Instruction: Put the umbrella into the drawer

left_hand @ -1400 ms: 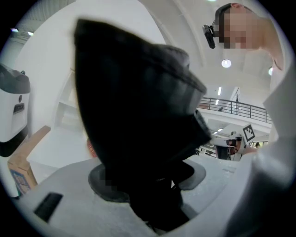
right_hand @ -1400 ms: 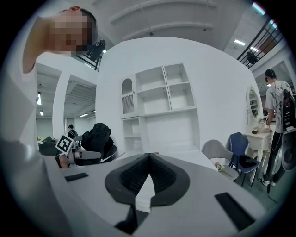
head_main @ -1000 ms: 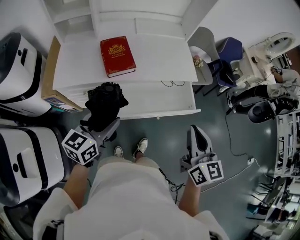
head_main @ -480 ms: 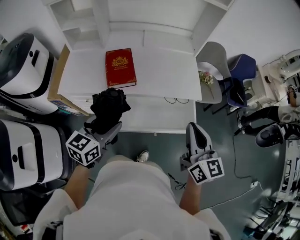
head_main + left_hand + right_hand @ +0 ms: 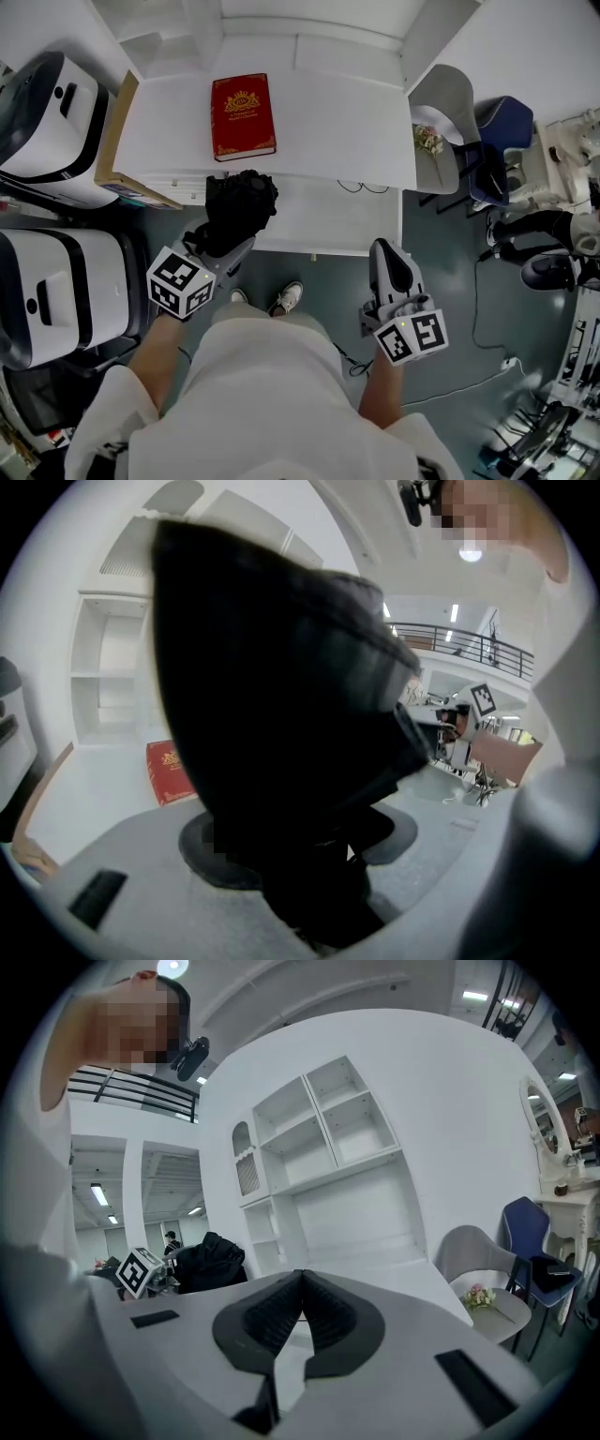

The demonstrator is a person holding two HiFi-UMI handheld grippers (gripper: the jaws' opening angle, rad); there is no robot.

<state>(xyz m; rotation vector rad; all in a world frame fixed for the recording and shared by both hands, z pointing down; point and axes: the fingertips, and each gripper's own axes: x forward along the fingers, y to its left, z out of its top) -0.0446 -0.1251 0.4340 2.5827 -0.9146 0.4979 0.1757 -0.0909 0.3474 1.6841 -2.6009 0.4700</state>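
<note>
A black folded umbrella (image 5: pixel 239 211) hangs bunched over the left end of the open white drawer (image 5: pixel 328 220). My left gripper (image 5: pixel 228 246) is shut on its lower part. In the left gripper view the umbrella (image 5: pixel 281 714) fills most of the picture and hides the left gripper (image 5: pixel 328 855) between the jaws. My right gripper (image 5: pixel 384 251) is shut and empty, just in front of the drawer's right front corner. In the right gripper view the right gripper (image 5: pixel 298 1283) shows its pads meeting, and the umbrella (image 5: pixel 211 1260) is at the left.
A red book (image 5: pixel 243 115) lies on the white desk (image 5: pixel 328 122) above the drawer. White machines (image 5: pixel 56 300) stand at the left beside a wooden board (image 5: pixel 117 131). A grey chair (image 5: pixel 450 122) with flowers (image 5: pixel 428 139) and a blue chair (image 5: pixel 502 131) stand at the right.
Both grippers have moved toward the desk. The left one carried the umbrella rightward, from in front of the desk's left end to over the drawer. Both grips are unchanged.
</note>
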